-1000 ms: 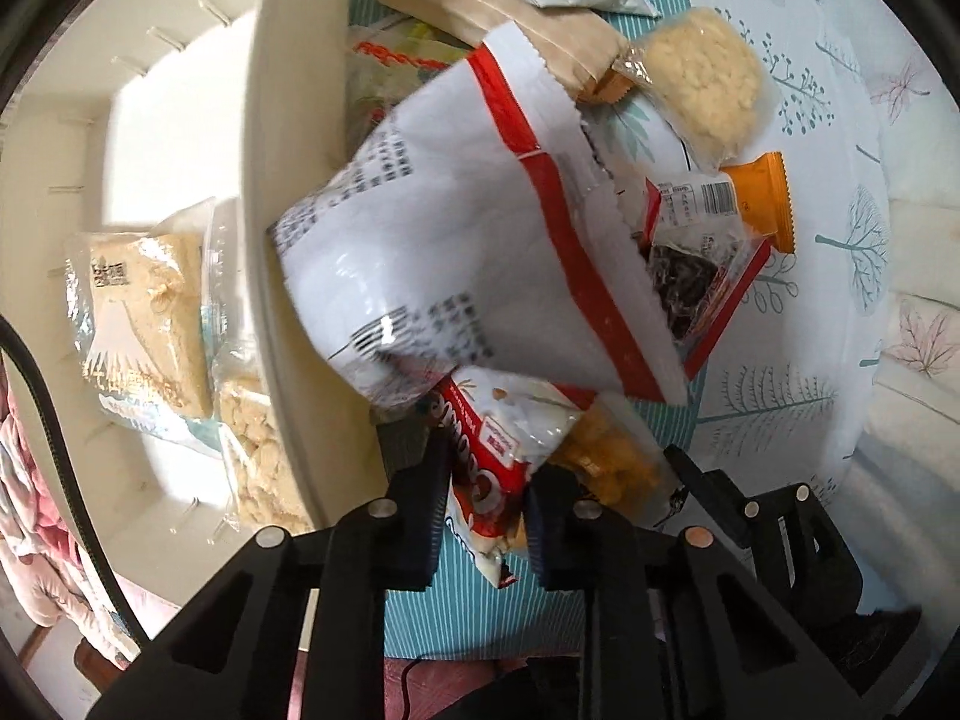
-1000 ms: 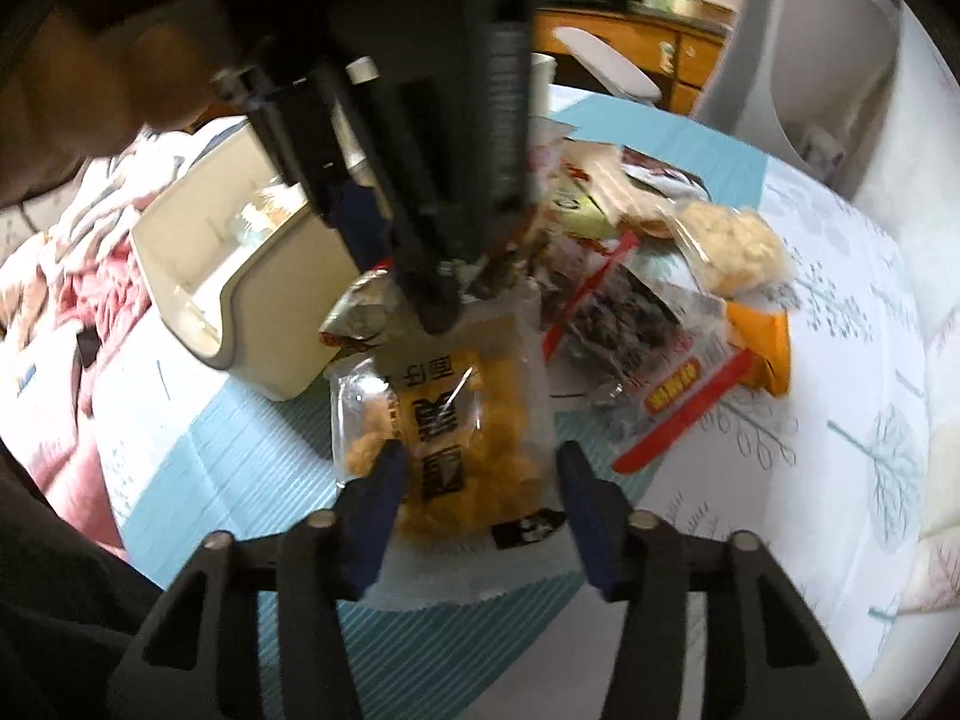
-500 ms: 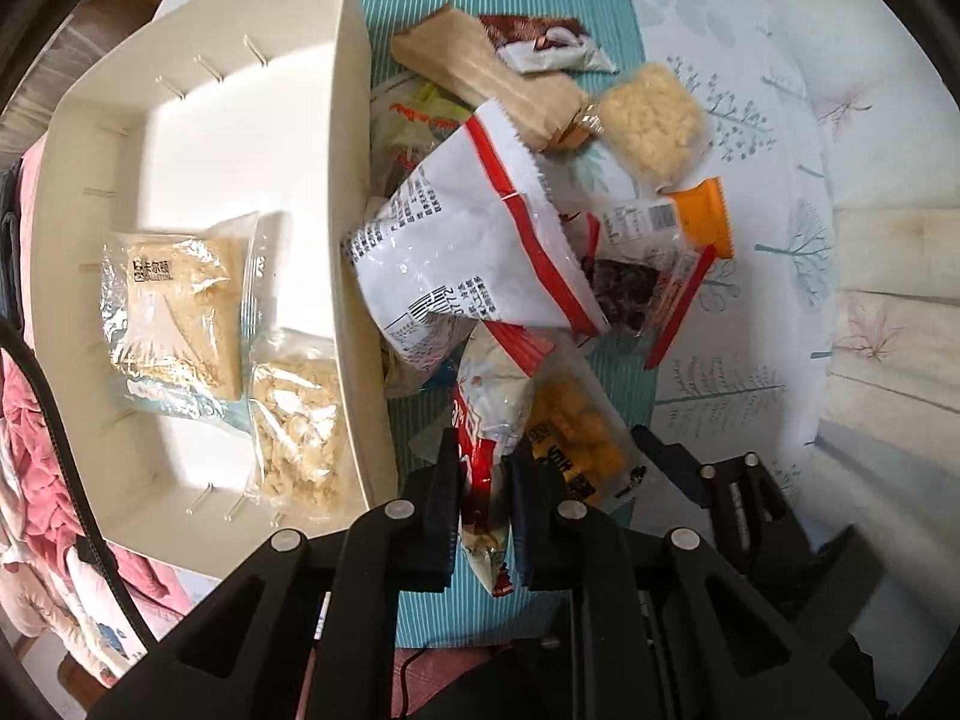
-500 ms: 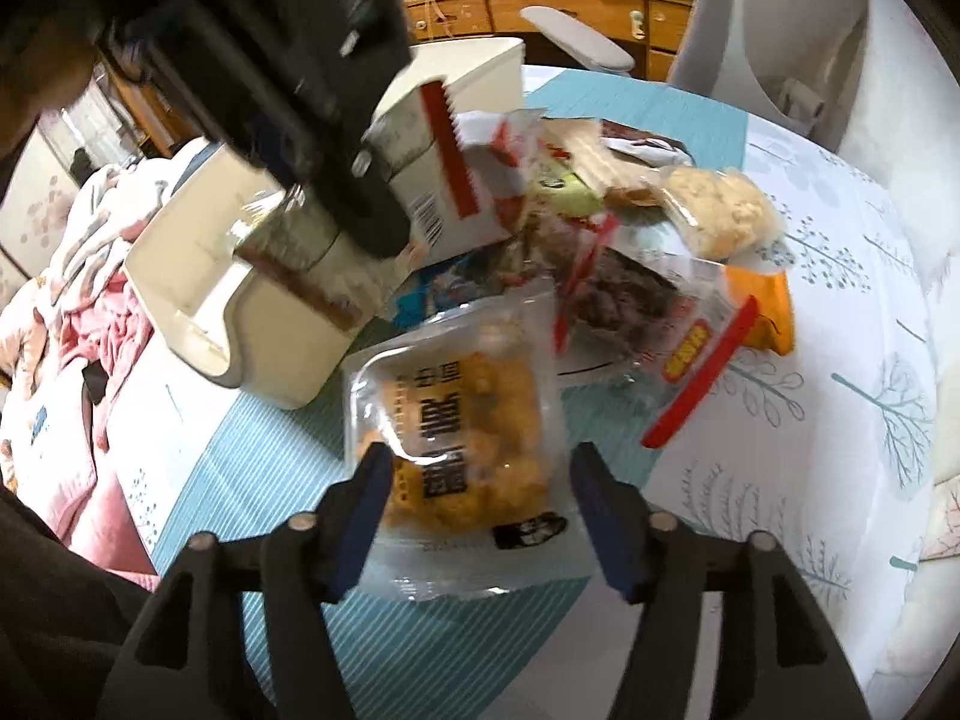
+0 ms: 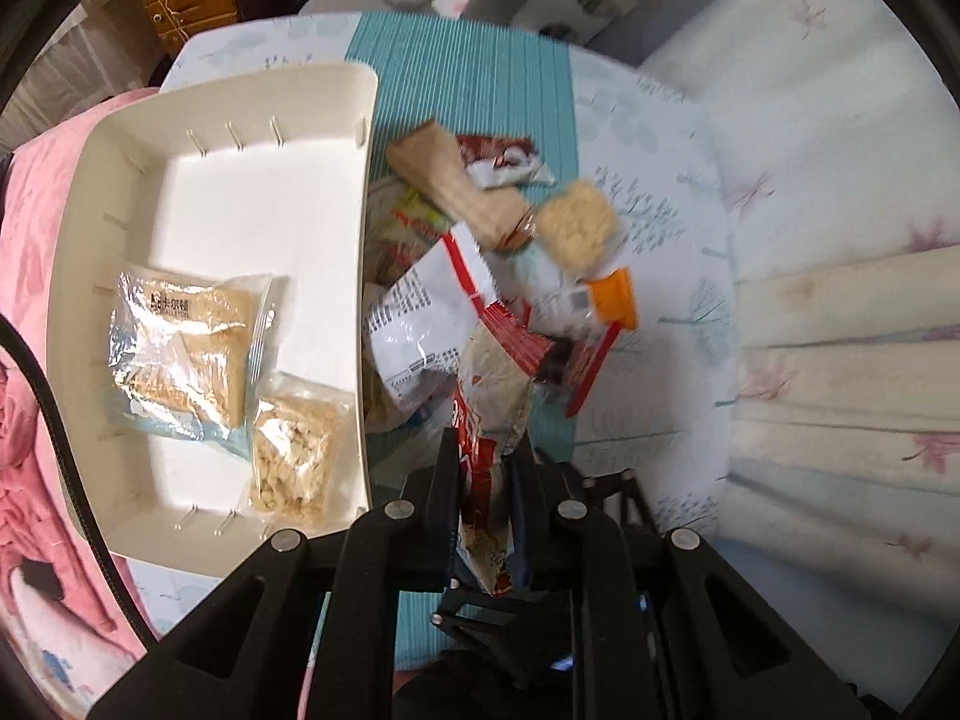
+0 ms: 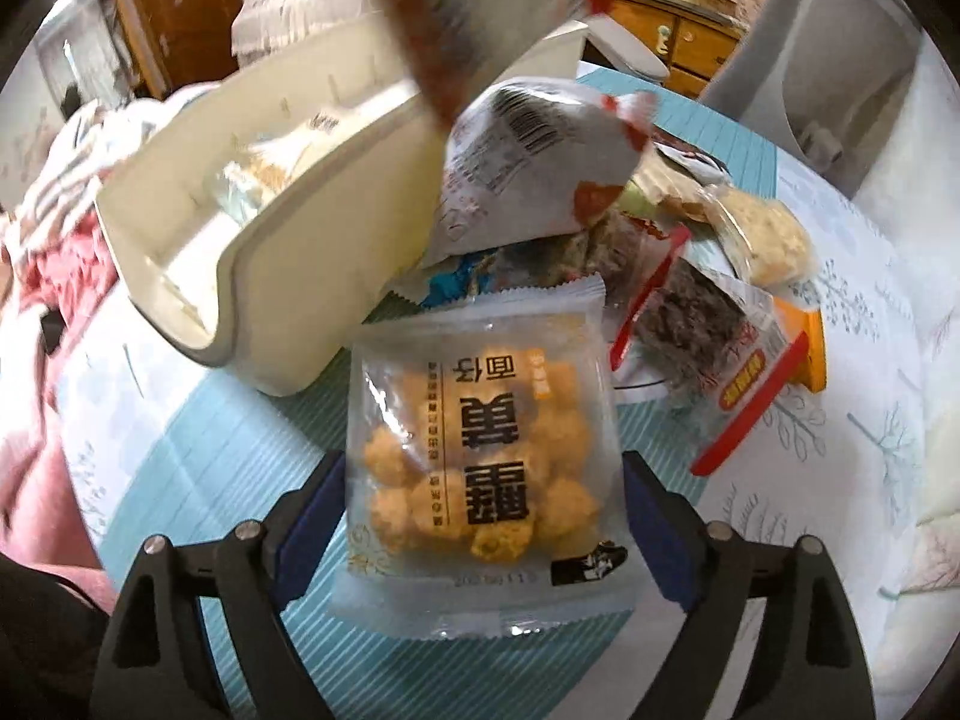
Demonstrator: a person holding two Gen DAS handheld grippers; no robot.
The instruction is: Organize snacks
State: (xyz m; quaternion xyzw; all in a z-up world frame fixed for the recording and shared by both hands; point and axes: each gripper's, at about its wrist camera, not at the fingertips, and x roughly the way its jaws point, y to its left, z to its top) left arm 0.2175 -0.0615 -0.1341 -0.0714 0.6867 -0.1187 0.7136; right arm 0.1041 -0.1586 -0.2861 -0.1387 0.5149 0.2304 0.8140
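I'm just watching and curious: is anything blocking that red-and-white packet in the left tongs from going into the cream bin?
Nothing visible blocks it. The red-and-white packet hangs pinched in the left tongs, beside the cream bin. Only the bin's near wall lies between. Two packets lie in the bin, but much of its floor is bare.

Both wrist views steeply downward, close (shared: tray (image 5: 366, 276), snacks)
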